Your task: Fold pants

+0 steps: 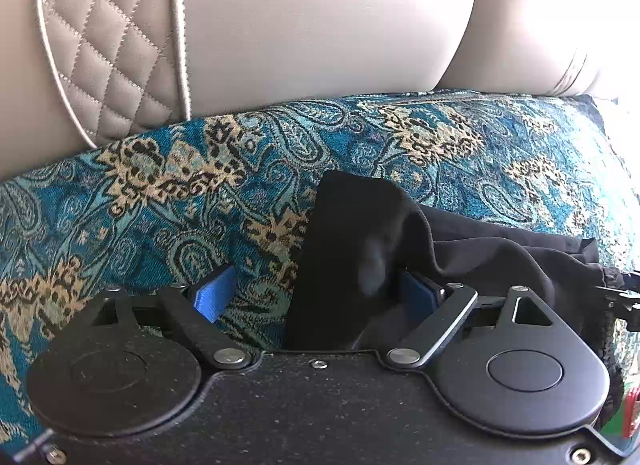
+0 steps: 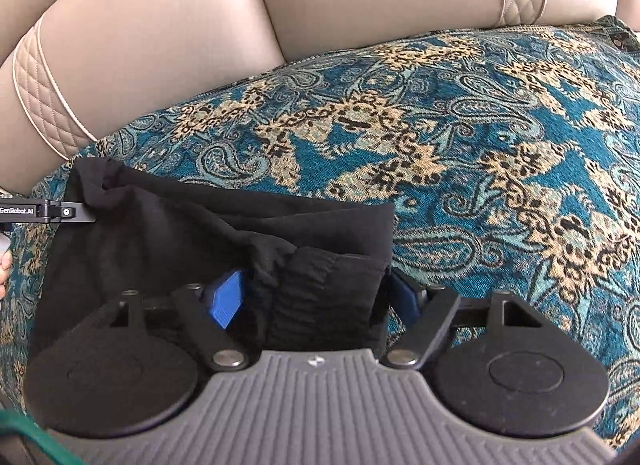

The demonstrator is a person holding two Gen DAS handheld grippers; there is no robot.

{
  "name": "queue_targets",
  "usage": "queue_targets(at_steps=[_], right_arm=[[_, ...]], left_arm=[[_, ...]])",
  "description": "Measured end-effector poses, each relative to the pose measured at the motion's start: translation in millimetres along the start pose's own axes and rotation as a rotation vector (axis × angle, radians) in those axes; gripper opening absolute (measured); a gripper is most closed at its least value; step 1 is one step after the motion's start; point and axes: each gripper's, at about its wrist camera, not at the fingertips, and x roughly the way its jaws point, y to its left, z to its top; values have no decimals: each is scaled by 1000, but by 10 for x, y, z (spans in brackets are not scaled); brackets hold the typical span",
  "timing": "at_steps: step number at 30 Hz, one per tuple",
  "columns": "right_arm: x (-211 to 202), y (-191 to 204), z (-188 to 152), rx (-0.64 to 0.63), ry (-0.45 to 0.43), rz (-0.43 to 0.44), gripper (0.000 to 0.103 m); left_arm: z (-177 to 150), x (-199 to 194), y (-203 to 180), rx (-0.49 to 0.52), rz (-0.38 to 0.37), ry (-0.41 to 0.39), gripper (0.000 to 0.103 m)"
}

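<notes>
Both claws, left and right, gape around crumpled black pants.

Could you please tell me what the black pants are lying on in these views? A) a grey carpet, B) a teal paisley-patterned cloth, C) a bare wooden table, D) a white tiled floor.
B: the black pants rest on a teal paisley cloth spread in front of beige cushions.

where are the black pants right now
The black fabric pants lie bunched on the teal paisley cushion, low and left in the right wrist view, in front of the beige sofa back.
</notes>
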Motion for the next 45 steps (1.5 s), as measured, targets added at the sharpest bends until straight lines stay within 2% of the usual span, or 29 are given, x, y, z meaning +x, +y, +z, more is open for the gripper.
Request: queue_targets(at_steps=[4, 6, 7, 8, 9, 11, 14, 22, 24, 26, 27, 28, 29, 35, 39, 41, 45], right_arm=[[-9, -8, -25, 7, -14, 6, 74], [-22, -23, -26, 17, -23, 14, 68], [-31, -35, -26, 24, -28, 22, 64], [-41, -53, -25, 33, -33, 31, 59], [-46, -70, -23, 42, -37, 41, 56], [-55, -99, -4, 68, -44, 60, 51], [-25, -21, 72, 57, -49, 73, 49], [263, 480, 576, -85, -109, 117, 43], [373, 625, 679, -119, -115, 111, 43], [454, 722, 711, -146, -112, 84, 47], [473, 748, 708, -156, -112, 62, 48], [472, 773, 693, -167, -112, 43, 52], [454, 784, 668, -176, -120, 26, 65], [108, 776, 426, -186, -220, -116, 78], [-152, 817, 183, -184, -257, -190, 79], [-241, 878, 39, -193, -251, -187, 79], [-341, 1056, -289, -274, -247, -168, 79]], left_arm=[[-4, 35, -34, 14, 3, -11, 94], [-7, 43, -56, 24, 8, -20, 91], [-12, 35, -71, 33, 6, -33, 78], [-21, 13, -100, 51, -14, -50, 51], [-31, -20, -129, 59, -52, -56, 39], [-66, -93, -225, 73, -7, -79, 21], [-151, -247, -275, 64, 43, -130, 14], [-254, -407, 107, -83, 170, -149, 16], [-268, -354, 191, -121, 210, -128, 23], [-294, -312, 208, -123, 266, -123, 42], [-304, -314, 202, -117, 290, -134, 45], [-315, -331, 190, -111, 307, -142, 49], [-330, -353, 175, -105, 318, -145, 53], [-588, -595, 99, -130, 326, -145, 69], [-925, -826, -27, -167, 290, -143, 66], [-1091, -907, -125, -169, 262, -130, 62], [-1431, -997, -349, -111, 219, -139, 62]])
